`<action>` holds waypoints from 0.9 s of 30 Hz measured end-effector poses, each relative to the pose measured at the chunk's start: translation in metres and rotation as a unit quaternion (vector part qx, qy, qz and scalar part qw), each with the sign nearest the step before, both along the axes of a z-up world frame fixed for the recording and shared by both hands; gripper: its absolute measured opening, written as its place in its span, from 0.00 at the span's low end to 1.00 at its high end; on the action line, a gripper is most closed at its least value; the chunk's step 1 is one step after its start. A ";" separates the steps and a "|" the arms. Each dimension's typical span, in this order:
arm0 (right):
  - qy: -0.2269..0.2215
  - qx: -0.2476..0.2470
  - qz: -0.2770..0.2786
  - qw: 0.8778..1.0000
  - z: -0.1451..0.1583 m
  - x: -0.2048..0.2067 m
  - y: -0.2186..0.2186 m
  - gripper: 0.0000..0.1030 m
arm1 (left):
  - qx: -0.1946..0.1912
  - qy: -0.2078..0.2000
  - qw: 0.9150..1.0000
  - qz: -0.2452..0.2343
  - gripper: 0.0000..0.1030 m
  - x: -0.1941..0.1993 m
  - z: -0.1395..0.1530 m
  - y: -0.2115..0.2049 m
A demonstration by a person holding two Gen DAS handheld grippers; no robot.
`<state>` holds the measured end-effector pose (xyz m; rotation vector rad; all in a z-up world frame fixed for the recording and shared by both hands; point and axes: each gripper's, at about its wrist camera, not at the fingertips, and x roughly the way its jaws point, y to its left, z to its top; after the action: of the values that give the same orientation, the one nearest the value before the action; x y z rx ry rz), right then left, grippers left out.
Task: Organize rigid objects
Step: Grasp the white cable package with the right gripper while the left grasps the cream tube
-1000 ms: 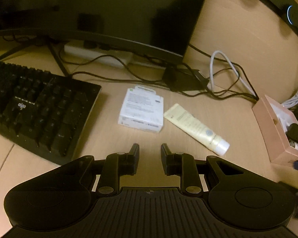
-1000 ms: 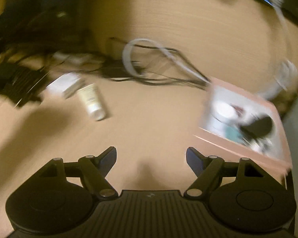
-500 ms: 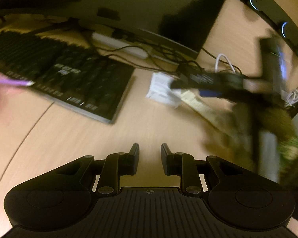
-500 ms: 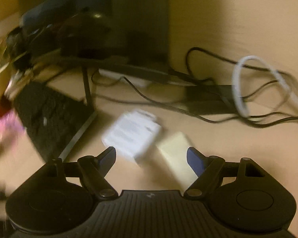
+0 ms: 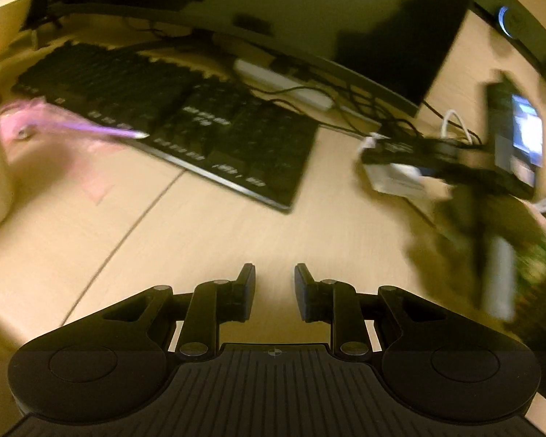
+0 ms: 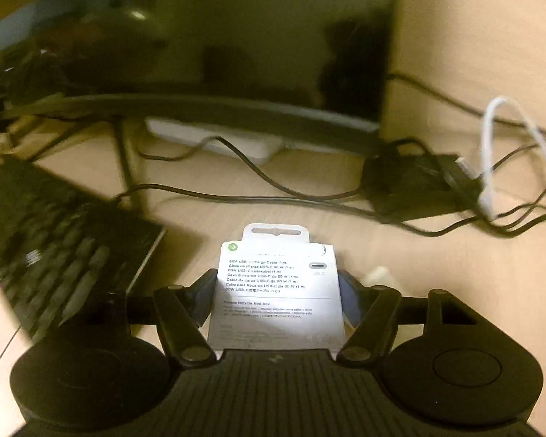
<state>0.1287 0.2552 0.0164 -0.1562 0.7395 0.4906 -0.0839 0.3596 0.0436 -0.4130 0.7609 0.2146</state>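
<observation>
A white USB-C cable box [image 6: 276, 291] lies flat on the wooden desk, between the fingers of my right gripper [image 6: 277, 284]. Its jaws are closing on the box, and the pads meet its two long sides. A bit of the cream tube [image 6: 376, 275] shows just right of the box. In the left wrist view the same box [image 5: 389, 178] is a blur under the dark right gripper [image 5: 455, 167]. My left gripper [image 5: 275, 284] hovers over bare desk nearer the front, its jaws a narrow gap apart with nothing between them.
A black keyboard [image 5: 185, 123] lies left of the box. Behind it are a dark monitor [image 6: 236, 36], a white power strip [image 6: 214, 138], a black adapter [image 6: 411, 185] and tangled cables [image 6: 491, 145]. A blurred pink thing [image 5: 36, 123] sits far left.
My right gripper swung left from the pink tray to the white box, dropped over it and narrowed its jaws around it. My left gripper slid left, keeping the same narrow gap.
</observation>
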 end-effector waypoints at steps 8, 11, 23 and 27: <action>-0.077 -0.023 -0.019 0.997 0.032 -0.082 -0.133 0.66 | -0.010 -0.002 0.997 -0.072 0.25 0.050 0.001 -0.047; -0.078 -0.051 -0.066 0.993 0.022 -0.107 -0.183 0.67 | -0.034 -0.005 0.995 -0.091 0.25 0.075 -0.002 -0.068; -0.037 -0.035 -0.197 0.979 0.011 -0.170 -0.318 0.67 | -0.056 0.016 0.998 -0.024 0.25 0.199 -0.006 -0.128; -0.030 -0.038 -0.201 0.978 0.013 -0.184 -0.337 0.67 | -0.025 0.032 0.999 -0.020 0.36 0.212 -0.014 -0.143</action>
<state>-0.0553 -0.0821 0.0292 -0.0886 0.7094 0.0727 0.1283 0.2161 0.0292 -0.4392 0.8377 0.1719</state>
